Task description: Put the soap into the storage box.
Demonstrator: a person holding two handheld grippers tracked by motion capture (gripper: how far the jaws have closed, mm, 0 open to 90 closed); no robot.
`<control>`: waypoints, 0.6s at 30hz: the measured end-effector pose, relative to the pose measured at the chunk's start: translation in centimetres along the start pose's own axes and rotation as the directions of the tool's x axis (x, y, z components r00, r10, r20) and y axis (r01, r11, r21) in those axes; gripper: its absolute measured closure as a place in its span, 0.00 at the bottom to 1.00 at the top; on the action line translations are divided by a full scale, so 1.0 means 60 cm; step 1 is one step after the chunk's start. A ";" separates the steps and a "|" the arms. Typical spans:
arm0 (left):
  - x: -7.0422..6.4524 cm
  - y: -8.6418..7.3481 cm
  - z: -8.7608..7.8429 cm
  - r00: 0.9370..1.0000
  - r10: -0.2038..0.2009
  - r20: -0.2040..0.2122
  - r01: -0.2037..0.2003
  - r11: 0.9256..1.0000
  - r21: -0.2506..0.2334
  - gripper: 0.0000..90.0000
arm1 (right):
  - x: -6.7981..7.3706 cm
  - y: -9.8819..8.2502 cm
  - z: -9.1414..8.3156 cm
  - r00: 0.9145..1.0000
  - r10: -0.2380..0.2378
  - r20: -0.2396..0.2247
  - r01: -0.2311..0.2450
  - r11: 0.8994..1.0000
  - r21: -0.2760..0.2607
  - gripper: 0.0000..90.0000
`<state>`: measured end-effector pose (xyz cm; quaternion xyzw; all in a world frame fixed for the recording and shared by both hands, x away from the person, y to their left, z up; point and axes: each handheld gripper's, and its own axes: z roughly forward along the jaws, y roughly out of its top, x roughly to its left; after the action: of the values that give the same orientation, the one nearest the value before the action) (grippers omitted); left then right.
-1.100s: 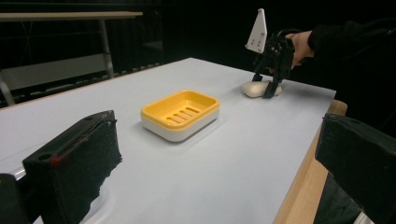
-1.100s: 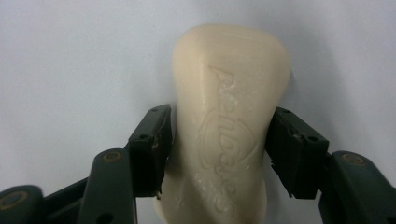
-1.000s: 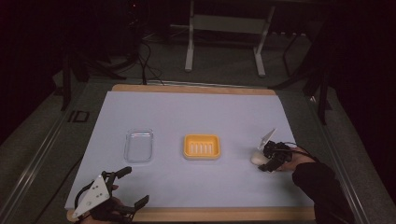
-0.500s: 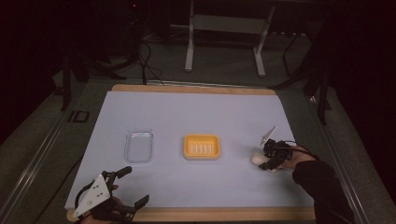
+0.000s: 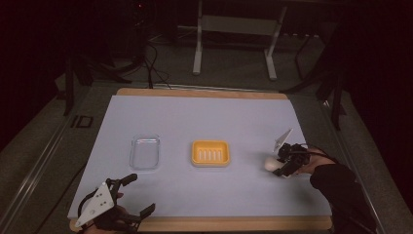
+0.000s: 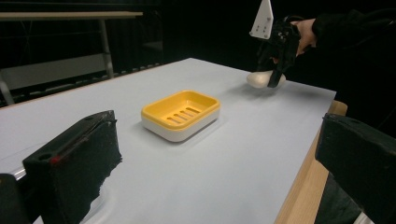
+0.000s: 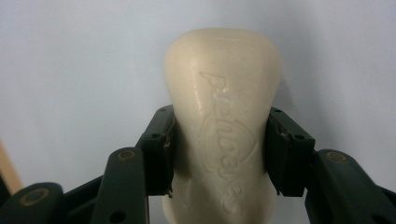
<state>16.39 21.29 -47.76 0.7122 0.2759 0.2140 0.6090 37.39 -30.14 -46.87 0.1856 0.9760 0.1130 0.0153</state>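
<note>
Right gripper [image 7: 219, 154] around soap bar [image 7: 223, 116]

Right gripper [image 7: 219, 154] closed on cream-white oval soap bar [image 7: 223, 116], black jaws pressing its sides at 9 and 3 o'clock, embossed lettering running along bar's top face, pale blue-white table surface [image 7: 70, 60] behind, tan wooden edge strip [image 7: 8, 170] at 8 o'clock

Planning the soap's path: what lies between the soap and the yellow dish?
Bare table: in the high view, nothing sits between the soap and the yellow dish.
</note>
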 end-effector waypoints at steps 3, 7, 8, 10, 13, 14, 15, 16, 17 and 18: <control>0.001 0.000 -0.001 1.000 0.001 0.000 -0.001 1.000 0.000 0.00 | 0.002 0.007 -0.010 0.999 -0.034 -0.004 0.034 0.999 0.003 0.55; 0.001 0.000 -0.001 1.000 0.000 0.000 0.000 1.000 -0.002 0.00 | 0.001 0.013 -0.020 0.999 -0.048 -0.004 0.048 0.999 -0.006 0.55; 0.001 0.000 -0.001 1.000 0.000 0.001 0.000 1.000 0.000 0.00 | 0.001 0.013 -0.020 0.999 -0.048 -0.004 0.048 0.999 -0.006 0.55; 0.000 0.000 -0.001 1.000 0.000 0.003 0.000 1.000 -0.001 0.00 | 0.001 0.019 -0.031 0.998 -0.060 -0.004 0.060 0.998 -0.013 0.55; 0.000 0.000 -0.001 1.000 0.000 0.004 0.000 1.000 -0.002 0.00 | -0.001 0.027 -0.037 0.999 -0.053 -0.009 0.053 0.999 0.003 0.55; 0.000 0.000 -0.001 1.000 0.000 0.004 0.000 1.000 -0.002 0.00 | -0.002 0.029 -0.038 0.998 -0.054 -0.013 0.054 0.999 0.007 0.55; 0.000 0.000 -0.001 1.000 0.000 0.004 0.000 1.000 -0.002 0.00 | -0.002 0.029 -0.038 0.998 -0.054 -0.013 0.054 0.999 0.007 0.55; 0.000 0.000 -0.001 1.000 0.000 0.005 0.000 1.000 0.000 0.00 | -0.002 0.032 -0.040 0.999 -0.045 -0.019 0.045 0.999 0.016 0.55; 0.000 0.000 -0.001 1.000 -0.001 0.006 0.001 1.000 0.000 0.00 | -0.002 0.038 -0.043 0.998 -0.053 -0.025 0.053 0.998 0.020 0.55; 0.000 0.000 -0.001 1.000 0.000 0.006 0.000 1.000 0.001 0.00 | -0.002 0.038 -0.043 0.998 -0.053 -0.025 0.053 0.998 0.020 0.55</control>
<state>16.35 21.30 -47.76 0.7129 0.2743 0.2118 0.6096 38.10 -28.68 -43.87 0.1583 0.9818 0.1049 0.0045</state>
